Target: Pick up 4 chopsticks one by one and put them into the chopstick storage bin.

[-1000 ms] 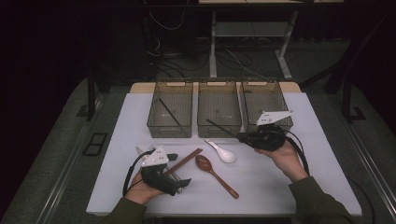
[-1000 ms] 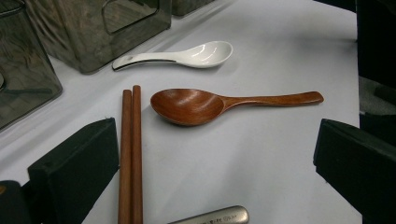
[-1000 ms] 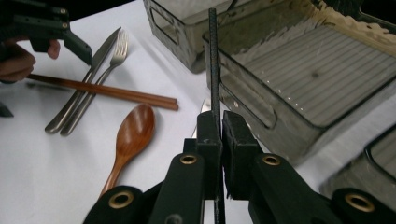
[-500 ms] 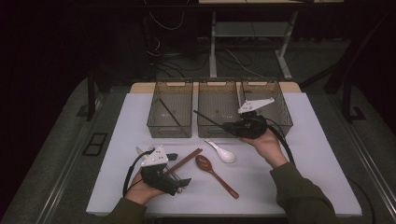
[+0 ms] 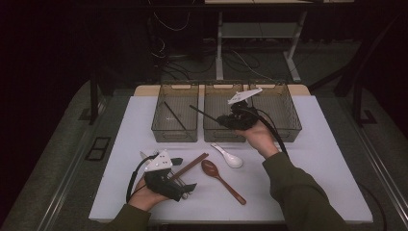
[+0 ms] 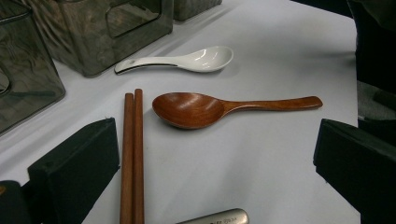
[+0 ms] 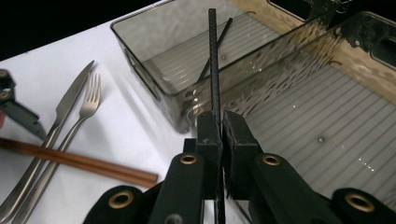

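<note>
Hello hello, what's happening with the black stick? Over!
Right gripper shut on black chopstick, above middle bin. Left gripper open, over brown chopsticks. Second black chopstick in left bin. Nothing blocking.

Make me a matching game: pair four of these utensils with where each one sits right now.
Things:
1. black chopstick
2. white spoon
3. wooden spoon
4. fork

Places:
A. lying on the table nearest the bins
B. clamped in the right gripper, over the bins
C. beside a knife on the table
D. next to the pair of brown chopsticks

Pairs: 1-B, 2-A, 3-D, 4-C
</note>
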